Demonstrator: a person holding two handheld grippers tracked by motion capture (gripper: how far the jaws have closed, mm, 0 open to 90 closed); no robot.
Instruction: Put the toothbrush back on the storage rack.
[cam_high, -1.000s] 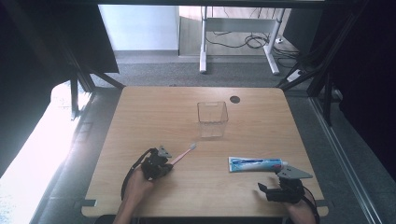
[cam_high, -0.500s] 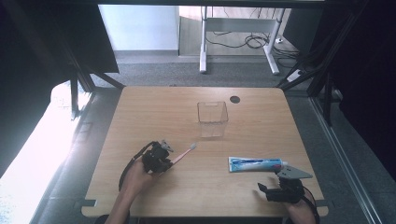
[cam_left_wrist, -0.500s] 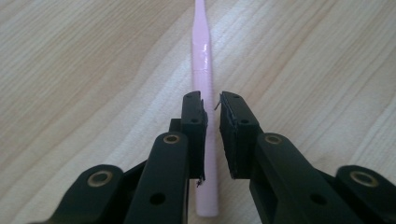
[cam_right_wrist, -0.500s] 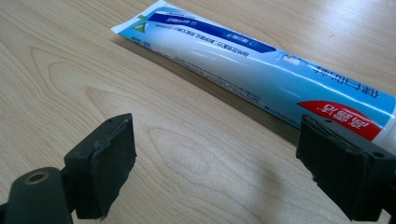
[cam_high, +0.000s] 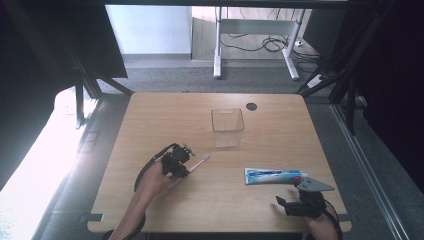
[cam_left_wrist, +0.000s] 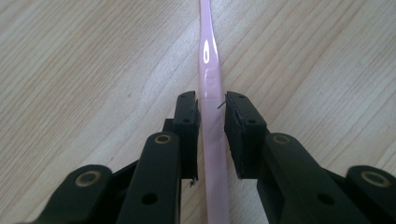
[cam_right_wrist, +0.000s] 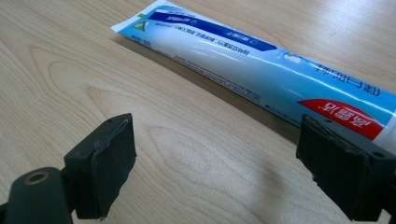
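Nearest, the right gripper (cam_high: 300, 197) rests on the pale wooden bench (cam_high: 165, 112) with its fingers spread wide and empty, just short of the blue-and-white toothpaste tube (cam_high: 273, 175). Farther in, the left gripper (cam_left_wrist: 212, 126) has just been opening; the slim pink plastic toothbrush (cam_left_wrist: 208, 70) lies flat between its fingers, apparently released. Beyond stands the clear square plastic container (cam_high: 227, 126), empty, so loading it seems left.

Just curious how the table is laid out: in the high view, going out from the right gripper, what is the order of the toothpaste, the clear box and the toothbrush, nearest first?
From the right gripper, at the table's near right corner:
1. Toothpaste, lying just beyond it.
2. Toothbrush, to the left, between the left gripper's jaws.
3. Clear box, up the table near the middle, farthest away.
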